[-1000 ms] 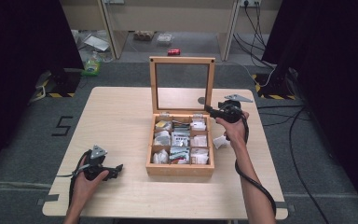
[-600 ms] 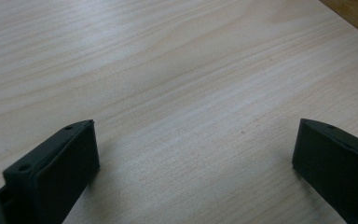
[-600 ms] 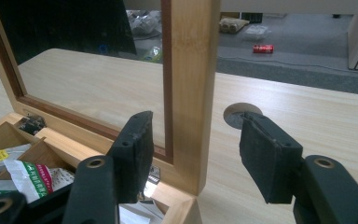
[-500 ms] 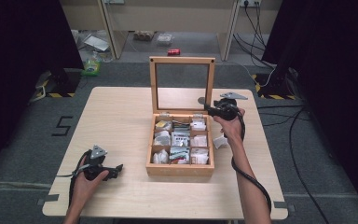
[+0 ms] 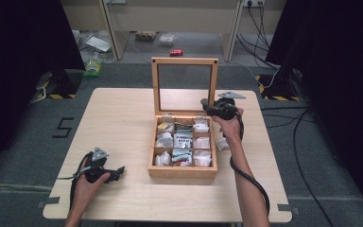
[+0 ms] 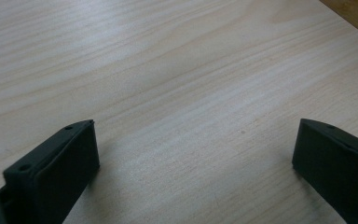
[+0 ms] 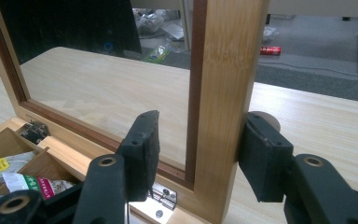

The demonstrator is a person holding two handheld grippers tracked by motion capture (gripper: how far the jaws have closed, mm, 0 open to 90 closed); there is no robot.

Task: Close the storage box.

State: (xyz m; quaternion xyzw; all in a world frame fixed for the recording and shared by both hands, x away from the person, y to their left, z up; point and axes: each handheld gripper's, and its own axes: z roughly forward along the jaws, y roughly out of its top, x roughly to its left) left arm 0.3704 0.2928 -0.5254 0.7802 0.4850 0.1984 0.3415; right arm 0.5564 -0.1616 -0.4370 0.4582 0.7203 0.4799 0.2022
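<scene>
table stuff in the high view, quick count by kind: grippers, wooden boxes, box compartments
grippers: 2, the left gripper low on the table and the right gripper at the upright lid
wooden boxes: 1, the wooden box with its lid raised
box compartments: 9, three rows of three, all holding packets
total: 12

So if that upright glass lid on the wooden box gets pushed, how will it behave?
The lid probably swings stiffly as one piece on its metal hinges. Its wooden frame looks rigid, but the pane may be fragile. The right gripper straddles the frame's side rail.
</scene>
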